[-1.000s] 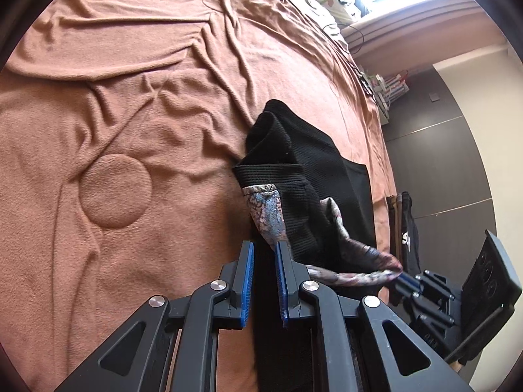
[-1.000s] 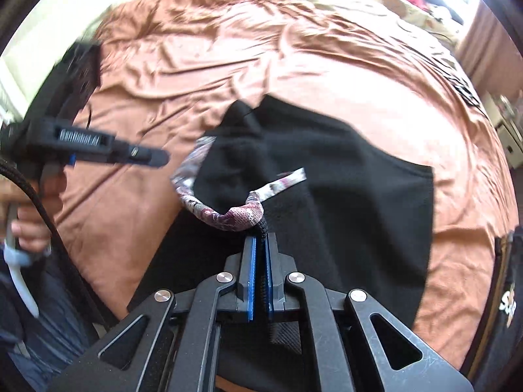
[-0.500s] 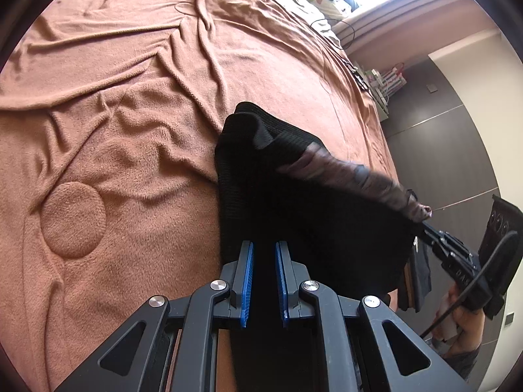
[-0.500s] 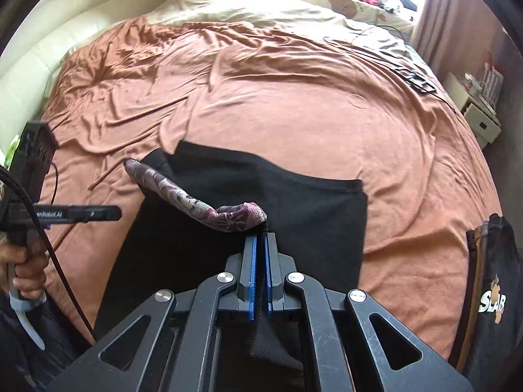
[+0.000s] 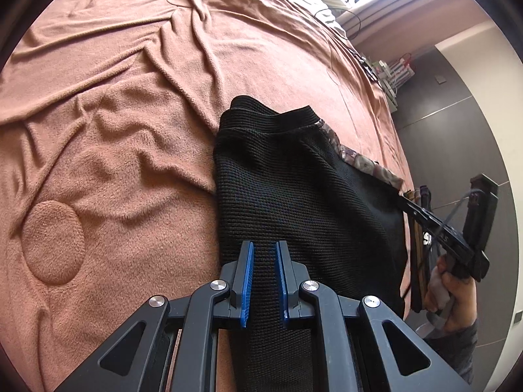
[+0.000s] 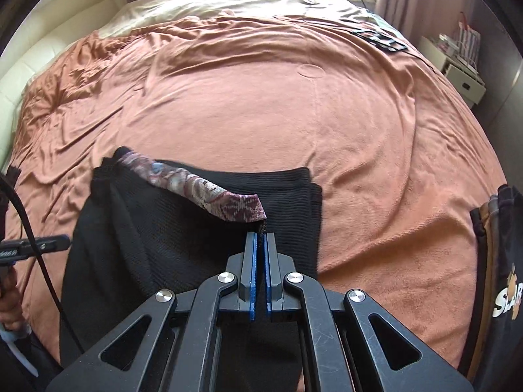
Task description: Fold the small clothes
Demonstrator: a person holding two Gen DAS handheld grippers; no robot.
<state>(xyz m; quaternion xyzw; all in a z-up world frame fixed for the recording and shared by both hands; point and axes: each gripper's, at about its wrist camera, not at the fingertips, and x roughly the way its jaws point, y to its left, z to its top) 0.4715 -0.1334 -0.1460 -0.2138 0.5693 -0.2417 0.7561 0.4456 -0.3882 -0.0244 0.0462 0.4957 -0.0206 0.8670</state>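
Observation:
A black knit garment [image 5: 294,179] with a patterned paisley band [image 6: 196,189] lies partly lifted over the brown blanket. My right gripper [image 6: 260,233] is shut on the band's end corner and holds it up, so the cloth hangs below it. In the left wrist view the right gripper [image 5: 403,200] shows at the garment's far corner. My left gripper [image 5: 263,245] sits at the garment's near edge; its blue pads stand a narrow gap apart with black cloth running between and under them. From the right wrist view the left gripper [image 6: 67,238] touches the garment's left edge.
The brown blanket [image 6: 294,114] covers the bed, with cream bedding [image 6: 228,3] at the far end. A dark bag [image 6: 503,277] hangs off the right side. A white nightstand [image 6: 464,78] stands beyond it. A person's hand [image 5: 451,287] holds the right gripper.
The right gripper has pulled the patterned band up and away from the left gripper. The bunched black garment now stretches out between the two grippers.

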